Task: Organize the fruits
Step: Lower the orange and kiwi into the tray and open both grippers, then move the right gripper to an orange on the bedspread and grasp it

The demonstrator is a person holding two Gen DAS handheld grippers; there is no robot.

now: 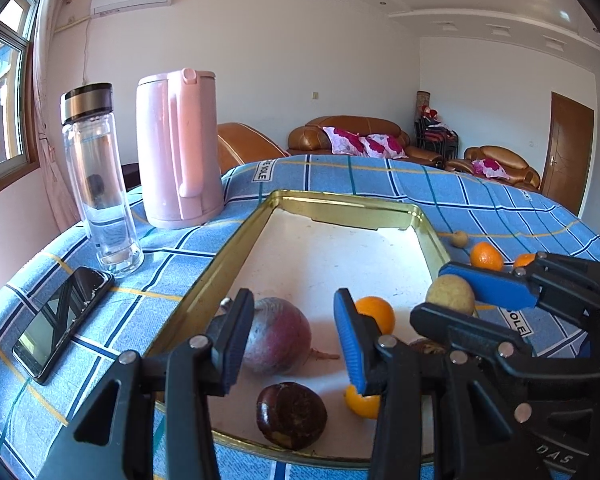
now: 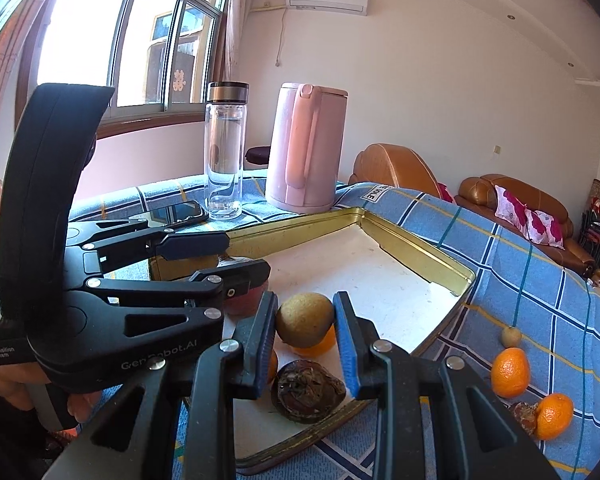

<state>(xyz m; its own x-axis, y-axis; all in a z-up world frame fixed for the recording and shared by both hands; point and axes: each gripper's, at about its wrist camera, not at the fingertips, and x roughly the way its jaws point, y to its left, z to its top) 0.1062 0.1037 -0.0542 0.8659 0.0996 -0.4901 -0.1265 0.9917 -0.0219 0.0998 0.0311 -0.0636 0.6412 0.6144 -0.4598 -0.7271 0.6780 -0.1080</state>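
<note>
Over the gold-rimmed tray (image 2: 416, 258), the right gripper (image 2: 305, 334) holds a round tan fruit (image 2: 305, 319) between its blue pads, jaws closed firmly on its sides. It hangs above the tray's near end, probably so it can be set down among the fruit already gathered there: a large purplish-red fruit (image 1: 278, 334), a dark brown one (image 1: 291, 415) and two small oranges (image 1: 376, 314) lie on the white tray floor, with a brown husked piece (image 2: 308, 396) just below the held fruit. The left gripper (image 1: 288, 340) hovers low over the same end, its jaws partly apart with nothing gripped; the purplish fruit sits behind its left finger but the pads do not press it. It seems to be waiting out of the way, leaving the drop spot free.

Several fruits remain on the blue checked cloth of the bench (image 2: 540, 280) beside the tray: two oranges (image 2: 510, 372), a small pale round fruit (image 2: 511, 337) and a brownish scrap next to the nearer orange, all within easy reach of the right side, so the sorting looks roughly half done. A pink kettle (image 1: 176, 148), a clear bottle (image 1: 100, 184) and a phone (image 1: 60, 320) stand at the far side, well apart from the work.
</note>
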